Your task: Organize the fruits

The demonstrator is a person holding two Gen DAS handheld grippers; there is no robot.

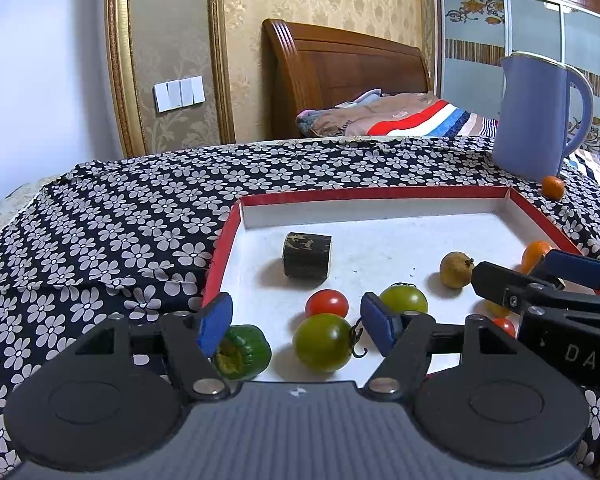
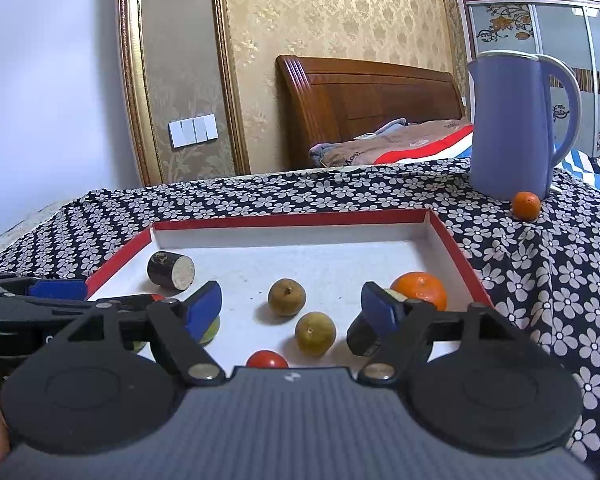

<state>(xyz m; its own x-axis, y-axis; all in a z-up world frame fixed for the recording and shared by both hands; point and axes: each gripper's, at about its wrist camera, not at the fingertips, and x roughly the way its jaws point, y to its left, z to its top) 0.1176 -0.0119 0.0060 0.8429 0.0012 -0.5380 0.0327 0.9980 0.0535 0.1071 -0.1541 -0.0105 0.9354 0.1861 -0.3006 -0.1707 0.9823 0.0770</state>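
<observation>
— Red-rimmed tray (image 1: 380,194) on flowered cloth (image 1: 140,220), most of the fruit already lying inside. Left gripper (image 1: 296,316)?
— Wide, gripping nothing. Hangs low over the near end of the tray, with a red tomato (image 1: 327,303) and a big green tomato (image 1: 322,342) between the pads, neither pressed. Green pepper (image 1: 242,352) just beside the left pad.
— And the right gripper (image 2: 292,308)?
— Wide as well, empty. A brownish round fruit (image 2: 287,297) and its twin (image 2: 315,333) between the fingers, untouched. Large orange (image 2: 420,290) just behind the right finger.
— Anything left outside?
— One small orange (image 2: 526,206), out on the cloth at the foot of the blue jug (image 2: 512,128), beyond the tray's far right corner.
— Step in hand, then?
— Between picks, by the look of it: both claws free, nothing carried. Probably the stray orange next.
— Calls for what?
— Reaching past that far corner with the right gripper, jaws kept wide. Coming in clear of the jug. Closing gently, since likely to roll. Then lifting over the rim and setting down on a bare patch of tray.
</observation>
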